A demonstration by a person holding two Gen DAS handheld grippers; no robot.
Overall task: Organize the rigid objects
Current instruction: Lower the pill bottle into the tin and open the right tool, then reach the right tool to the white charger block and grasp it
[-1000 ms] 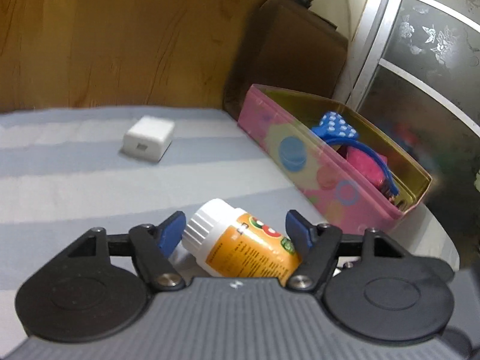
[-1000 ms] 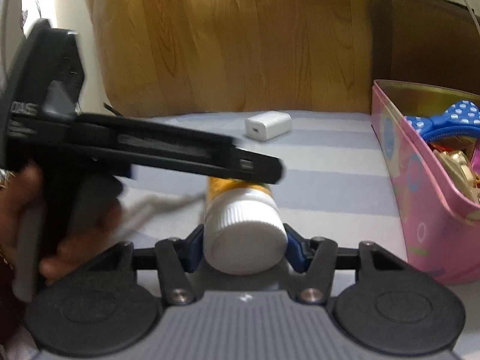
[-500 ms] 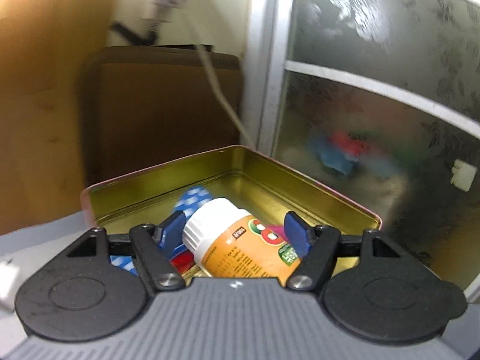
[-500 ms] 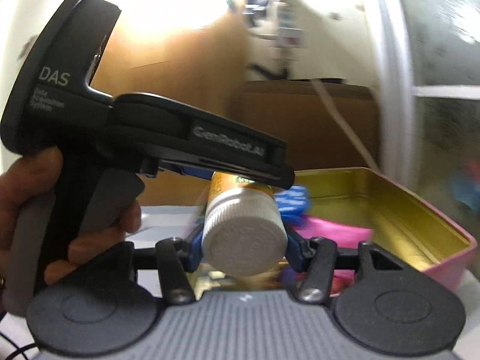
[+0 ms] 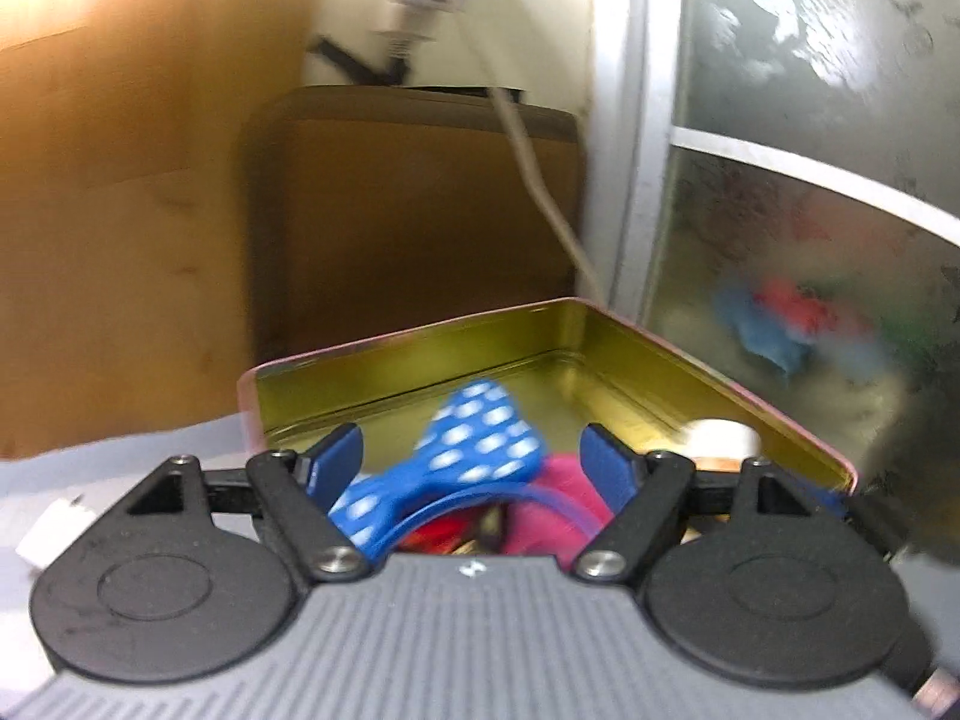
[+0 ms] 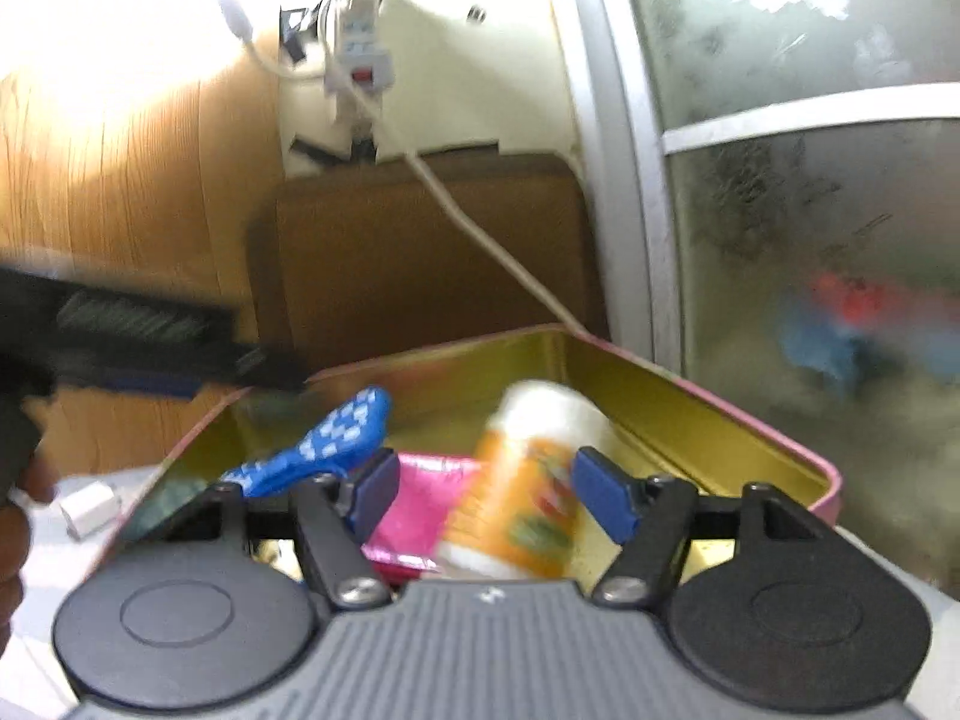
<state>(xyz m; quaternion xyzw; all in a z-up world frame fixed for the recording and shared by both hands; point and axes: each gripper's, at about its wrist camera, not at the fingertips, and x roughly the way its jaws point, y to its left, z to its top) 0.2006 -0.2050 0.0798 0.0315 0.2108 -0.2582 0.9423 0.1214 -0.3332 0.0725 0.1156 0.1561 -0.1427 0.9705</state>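
Observation:
The orange bottle with a white cap (image 6: 528,480) is blurred inside the pink tin (image 6: 750,420), between the spread fingers of my right gripper (image 6: 483,495), which is open and not touching it. Only its white cap (image 5: 720,438) shows in the left wrist view, at the tin's right wall (image 5: 720,384). My left gripper (image 5: 471,468) is open and empty over the tin's near end, above a blue polka-dot bow headband (image 5: 474,456) and a pink item (image 5: 552,510). The left gripper's body (image 6: 150,348) shows blurred at the left in the right wrist view.
The tin also holds the blue bow (image 6: 336,438) and a pink packet (image 6: 420,498). A white charger (image 6: 90,507) lies on the striped bed left of the tin (image 5: 48,531). A brown cushion (image 5: 414,222), a white cable (image 6: 480,240) and a frosted glass door (image 5: 810,180) stand behind.
Both grippers held the bottle and carried it from the bed over the tin. Both have opened and the bottle has dropped into the tin. The left gripper has drawn back to the left.

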